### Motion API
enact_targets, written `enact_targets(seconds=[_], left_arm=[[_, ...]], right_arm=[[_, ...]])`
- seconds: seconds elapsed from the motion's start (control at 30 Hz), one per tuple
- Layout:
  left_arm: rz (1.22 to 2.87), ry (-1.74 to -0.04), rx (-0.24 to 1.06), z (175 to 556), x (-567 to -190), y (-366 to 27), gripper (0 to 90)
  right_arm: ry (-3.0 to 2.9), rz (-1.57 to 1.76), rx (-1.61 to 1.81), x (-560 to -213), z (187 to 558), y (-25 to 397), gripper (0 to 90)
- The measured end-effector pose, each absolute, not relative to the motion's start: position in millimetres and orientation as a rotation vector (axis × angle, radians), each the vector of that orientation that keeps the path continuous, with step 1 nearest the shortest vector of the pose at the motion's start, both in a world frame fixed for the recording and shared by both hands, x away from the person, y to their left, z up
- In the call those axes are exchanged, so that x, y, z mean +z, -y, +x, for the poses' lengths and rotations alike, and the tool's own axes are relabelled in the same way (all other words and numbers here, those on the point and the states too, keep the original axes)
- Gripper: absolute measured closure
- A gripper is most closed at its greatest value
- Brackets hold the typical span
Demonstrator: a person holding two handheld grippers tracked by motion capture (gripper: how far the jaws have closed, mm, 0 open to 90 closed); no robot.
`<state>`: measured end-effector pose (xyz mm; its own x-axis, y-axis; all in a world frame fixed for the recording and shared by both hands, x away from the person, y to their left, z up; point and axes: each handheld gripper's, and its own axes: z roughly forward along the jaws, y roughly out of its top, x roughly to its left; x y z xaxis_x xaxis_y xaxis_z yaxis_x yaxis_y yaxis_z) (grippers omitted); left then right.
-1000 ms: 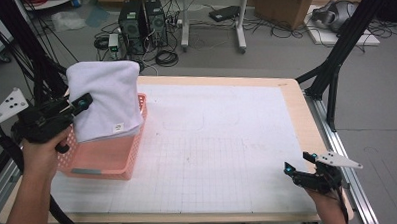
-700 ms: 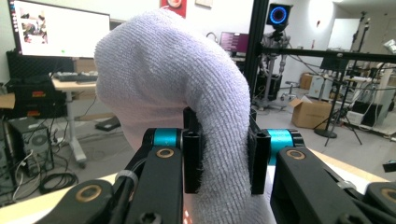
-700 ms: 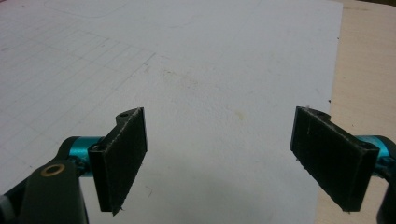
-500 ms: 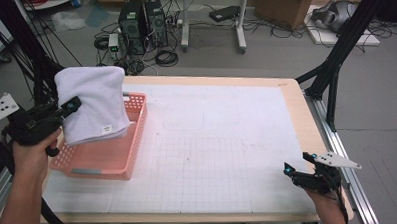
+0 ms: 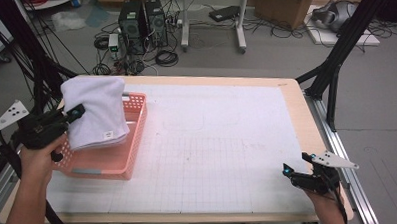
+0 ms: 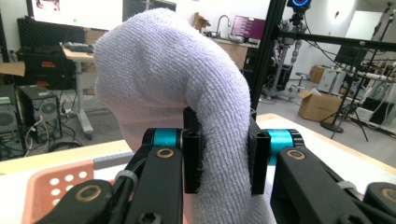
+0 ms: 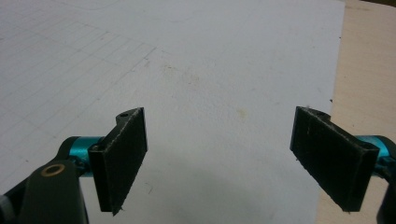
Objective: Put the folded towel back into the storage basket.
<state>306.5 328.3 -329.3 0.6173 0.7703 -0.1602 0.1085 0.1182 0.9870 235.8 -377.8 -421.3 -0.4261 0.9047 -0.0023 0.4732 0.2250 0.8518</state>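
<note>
Leftward since the earlier frame, the left gripper (image 5: 75,114) clamps the folded white towel (image 5: 95,111) above the pink basket (image 5: 132,144), frame left; right gripper (image 5: 287,171) idles open, lower right.

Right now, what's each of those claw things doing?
Left gripper: closed on the white towel.
Right gripper: open, holding nothing.

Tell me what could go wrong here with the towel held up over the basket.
The left gripper pinches just one fold of the white towel, so it might slip loose. The towel's hanging edge sits close to the pink basket rim and may snag, dragging the basket.
</note>
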Motion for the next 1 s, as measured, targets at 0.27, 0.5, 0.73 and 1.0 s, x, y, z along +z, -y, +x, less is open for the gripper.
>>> enact_targets(seconds=[0.27, 0.5, 0.73, 1.0], left_arm=[[1.408, -0.826, 0.538, 315, -347, -322, 74.0], [1.447, -0.881, 0.507, 325, -368, -322, 73.9], [1.472, -0.945, 0.474, 332, -380, -327, 73.2], [1.514, -1.030, 0.466, 339, -382, -325, 69.1]], right_arm=[[-1.997, 1.263, 1.108, -421, 235, 378, 17.8], [-2.000, 1.267, 1.102, -422, 235, 378, 17.8], [-1.997, 1.271, 1.100, -422, 234, 380, 17.8], [-1.995, 1.265, 1.103, -421, 234, 380, 17.8]])
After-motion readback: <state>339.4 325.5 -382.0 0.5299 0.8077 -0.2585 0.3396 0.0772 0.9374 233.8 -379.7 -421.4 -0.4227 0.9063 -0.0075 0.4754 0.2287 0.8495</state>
